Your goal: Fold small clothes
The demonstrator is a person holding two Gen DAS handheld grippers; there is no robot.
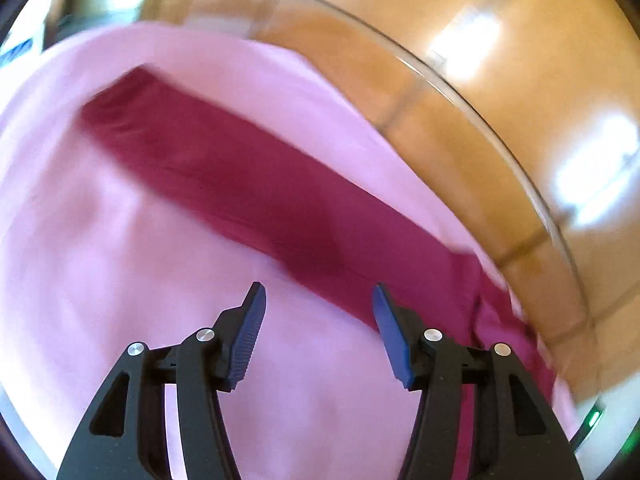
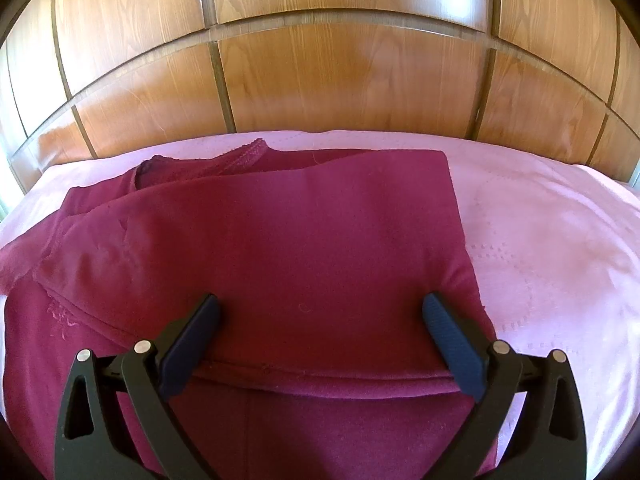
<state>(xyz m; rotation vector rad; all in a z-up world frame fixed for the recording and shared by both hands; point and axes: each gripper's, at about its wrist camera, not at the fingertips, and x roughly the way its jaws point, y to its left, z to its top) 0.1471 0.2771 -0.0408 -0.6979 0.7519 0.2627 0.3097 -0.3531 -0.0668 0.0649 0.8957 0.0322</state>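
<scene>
In the right wrist view, the right gripper sits low over the shirt, its fingers spread wide and grasping nothing. Just under them a hemmed edge runs across the cloth, with another layer of the same maroon fabric showing below it, so one fold looks already laid over. The right side of the shirt forms a fairly straight edge on the pink bedsheet. Further off on the left, a sleeve and the neckline lie rumpled and stick out past the folded part. Behind the bed stands the wooden headboard.

In the left wrist view, which is blurred, the left gripper hangs above bare sheet, fingers likewise released and empty. Beyond them the shirt appears as a long maroon band lying across the bedsheet, reaching toward the bed's far edge, with the headboard behind.

My judgement: the task is partway through. At least one fold is made and the cloth rests flat on the bed, held by neither gripper. The loose sleeve side still needs tucking in, and probably a further fold to make a compact bundle.
</scene>
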